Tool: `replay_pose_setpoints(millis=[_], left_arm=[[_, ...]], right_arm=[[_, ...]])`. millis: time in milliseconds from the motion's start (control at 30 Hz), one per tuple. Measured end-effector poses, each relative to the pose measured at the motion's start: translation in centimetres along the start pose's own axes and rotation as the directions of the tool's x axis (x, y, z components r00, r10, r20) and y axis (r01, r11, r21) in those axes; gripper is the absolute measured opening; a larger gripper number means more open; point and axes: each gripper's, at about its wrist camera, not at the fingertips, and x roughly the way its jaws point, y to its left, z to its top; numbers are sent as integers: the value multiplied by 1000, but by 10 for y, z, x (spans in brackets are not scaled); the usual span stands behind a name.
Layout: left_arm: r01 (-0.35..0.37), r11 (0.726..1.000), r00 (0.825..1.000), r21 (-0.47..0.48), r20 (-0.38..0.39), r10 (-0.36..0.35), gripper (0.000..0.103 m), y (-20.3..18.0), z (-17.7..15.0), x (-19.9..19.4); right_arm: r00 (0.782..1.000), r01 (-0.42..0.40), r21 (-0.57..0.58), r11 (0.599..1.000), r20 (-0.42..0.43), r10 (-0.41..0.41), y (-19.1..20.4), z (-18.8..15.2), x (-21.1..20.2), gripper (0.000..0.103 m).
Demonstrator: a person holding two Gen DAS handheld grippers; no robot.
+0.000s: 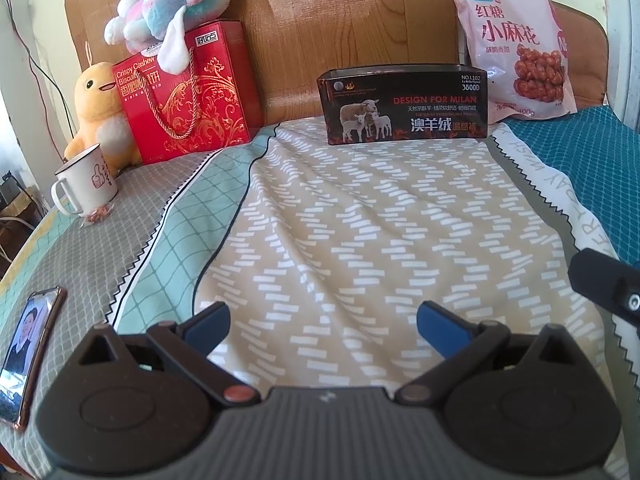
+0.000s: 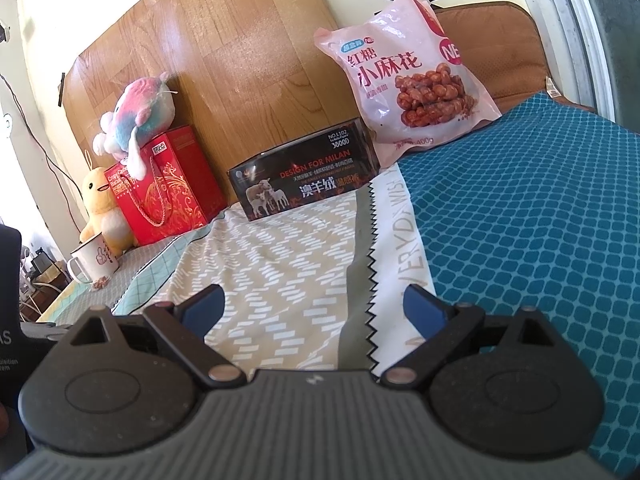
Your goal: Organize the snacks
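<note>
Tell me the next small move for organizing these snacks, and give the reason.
Probably move the right gripper forward toward the pink snack bag. Both grippers hover with jaws open and empty over the bedspread, and the bag leans against the wall beyond the black box, nearer the right side than the left gripper.

White mug, 2 plush toys, perhaps a phone.

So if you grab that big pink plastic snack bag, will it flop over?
Probably. The pink plastic snack bag looks soft and only leans against the brown cushion, so it may sag. Its glossy film could be slippery, and the twists inside might crush.
</note>
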Motion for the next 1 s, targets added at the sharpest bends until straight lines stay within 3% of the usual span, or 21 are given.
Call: replay_pose_setpoints(millis=[1000], left_arm=[[-39, 998, 999, 41, 3, 39, 103, -2, 1, 3]], right_arm=[[1000, 0, 4, 1000, -3, 0, -1, 0, -1, 98]])
